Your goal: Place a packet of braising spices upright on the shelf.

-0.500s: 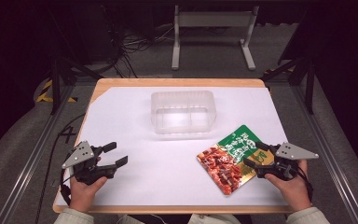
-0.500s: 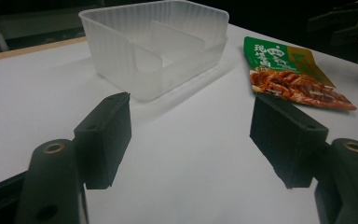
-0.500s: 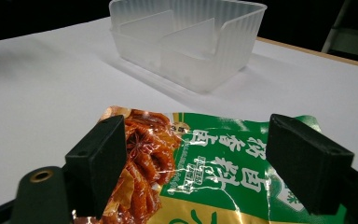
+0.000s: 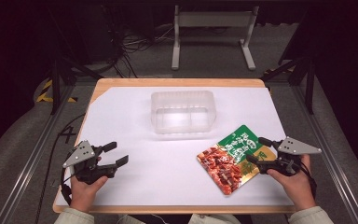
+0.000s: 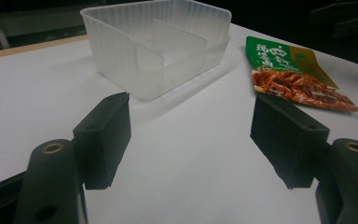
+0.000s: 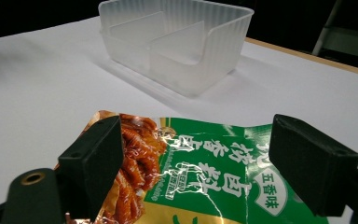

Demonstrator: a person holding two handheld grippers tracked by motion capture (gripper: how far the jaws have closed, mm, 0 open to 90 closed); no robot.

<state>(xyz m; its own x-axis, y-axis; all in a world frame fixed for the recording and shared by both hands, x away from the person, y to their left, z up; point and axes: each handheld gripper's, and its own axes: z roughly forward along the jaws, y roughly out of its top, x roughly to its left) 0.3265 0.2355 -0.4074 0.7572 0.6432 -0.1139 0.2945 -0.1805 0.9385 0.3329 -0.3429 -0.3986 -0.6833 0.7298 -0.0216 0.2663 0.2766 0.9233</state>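
Here the right gripper (image 4: 257,150) sits at the near right part of the table (image 4: 121,121), held in the person's right hand (image 4: 292,179), with its two black jaws standing wide apart and nothing pressed between them. The snack packet (image 4: 228,158), green at one end and printed with reddish-brown food at the other, lies flat on the white table cover just in front of that gripper; in the high view the jaw tips overlap the packet's right edge, one near the green top corner and one over the gold lower corner. In the right gripper view the packet (image 6: 200,163) spreads across the space between the jaws and beneath them, the jaws hovering over it without clamping it; whether they touch its surface I cannot tell. The clear plastic container (image 4: 182,112), with a divider inside, stands farther back near the middle of the table, apart from the packet. The left gripper (image 4: 116,154) is at the near left, well apart from the packet, its jaws also open and empty, pointing roughly toward the container.
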